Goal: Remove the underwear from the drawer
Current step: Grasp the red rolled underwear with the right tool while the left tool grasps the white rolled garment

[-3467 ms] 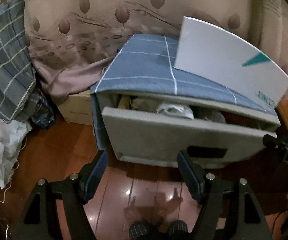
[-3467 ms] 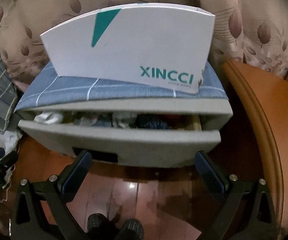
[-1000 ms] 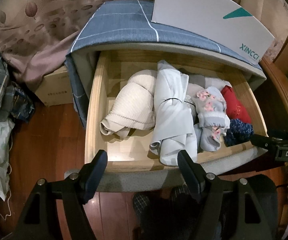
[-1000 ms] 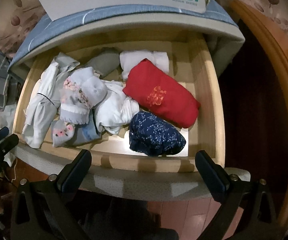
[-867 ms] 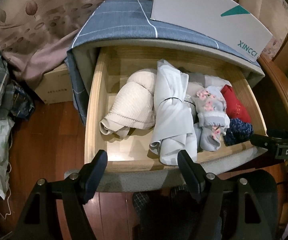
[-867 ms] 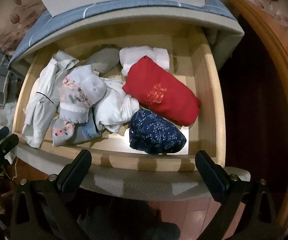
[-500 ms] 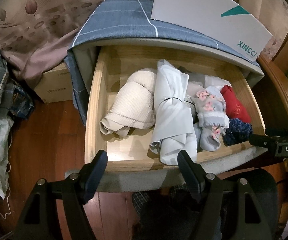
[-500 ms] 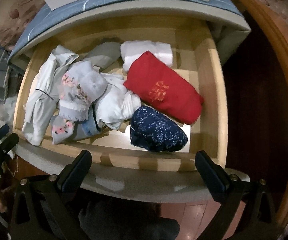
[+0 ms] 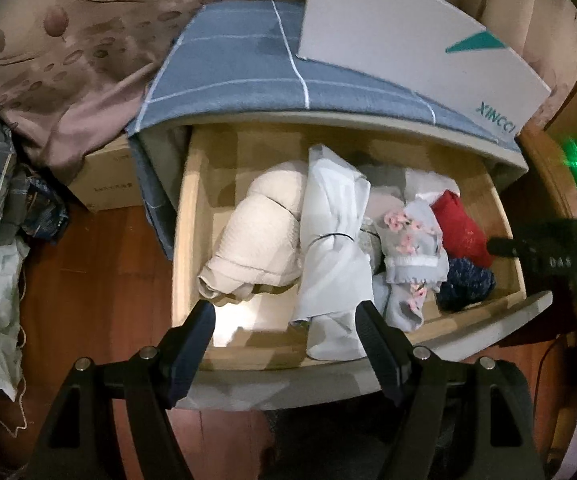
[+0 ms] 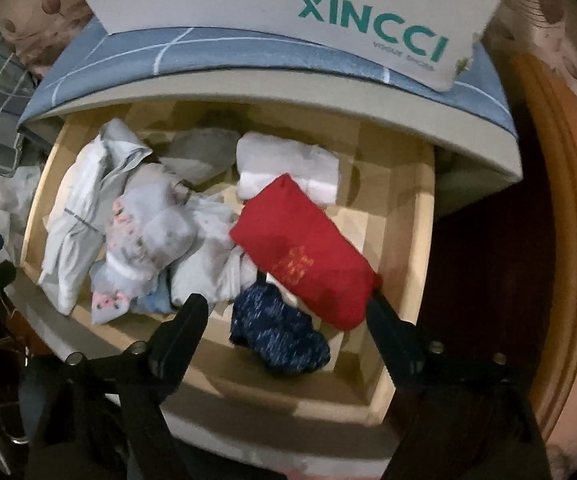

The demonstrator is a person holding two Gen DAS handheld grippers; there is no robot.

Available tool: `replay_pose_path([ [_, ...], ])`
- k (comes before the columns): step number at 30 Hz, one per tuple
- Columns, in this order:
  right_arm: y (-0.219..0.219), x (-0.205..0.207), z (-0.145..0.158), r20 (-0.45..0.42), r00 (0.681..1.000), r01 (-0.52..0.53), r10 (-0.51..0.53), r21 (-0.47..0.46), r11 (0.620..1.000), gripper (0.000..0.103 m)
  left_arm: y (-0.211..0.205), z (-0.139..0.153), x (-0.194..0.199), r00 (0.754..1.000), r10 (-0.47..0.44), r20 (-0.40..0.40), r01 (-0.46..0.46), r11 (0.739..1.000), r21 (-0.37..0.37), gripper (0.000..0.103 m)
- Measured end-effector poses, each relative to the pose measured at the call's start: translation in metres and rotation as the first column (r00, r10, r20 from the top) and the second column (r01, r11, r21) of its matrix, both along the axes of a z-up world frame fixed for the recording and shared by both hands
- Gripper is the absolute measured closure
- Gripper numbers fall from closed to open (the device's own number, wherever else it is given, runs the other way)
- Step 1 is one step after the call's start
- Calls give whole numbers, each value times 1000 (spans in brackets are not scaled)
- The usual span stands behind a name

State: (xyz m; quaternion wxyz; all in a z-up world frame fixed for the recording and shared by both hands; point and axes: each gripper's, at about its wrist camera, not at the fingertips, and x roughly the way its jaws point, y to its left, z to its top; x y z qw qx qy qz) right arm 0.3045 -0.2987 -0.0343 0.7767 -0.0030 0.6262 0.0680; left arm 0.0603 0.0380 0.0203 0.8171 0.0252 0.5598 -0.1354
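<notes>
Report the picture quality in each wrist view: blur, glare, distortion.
Left wrist view: mostly sharp, bright glare on the drawer floor, green light flare at right, fisheye bending the white box. Right wrist view: motion blur smears the red garment and navy garment; dark corners.

Open drawer (image 9: 192, 216) of folded underwear (image 9: 260, 236)

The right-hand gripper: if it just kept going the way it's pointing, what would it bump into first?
Probably the dark blue speckled bundle in the open drawer, between the closing right gripper fingers; the red bundle lies just beyond. Depth is uncertain.
</notes>
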Motion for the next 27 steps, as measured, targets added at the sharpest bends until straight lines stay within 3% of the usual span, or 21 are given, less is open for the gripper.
replay_pose_path([
  [5, 9, 21, -22, 2, 999, -49, 49, -55, 997, 25, -9, -3, 4, 1000, -12, -24, 11, 1000, -15, 29],
  [20, 25, 71, -99, -109, 979, -188, 172, -155, 970, 25, -26, -16, 29, 998, -15, -67, 15, 1000, -3, 29],
  [23, 29, 77, -113, -129, 974, -208, 188, -167, 964, 31, -31, -19, 33, 997, -19, -73, 19, 1000, 1, 29],
  [27, 26, 86, -121, -121, 976, -197, 180, -148, 969, 50, -36, -24, 37, 996, -17, -84, 17, 1000, -5, 29],
])
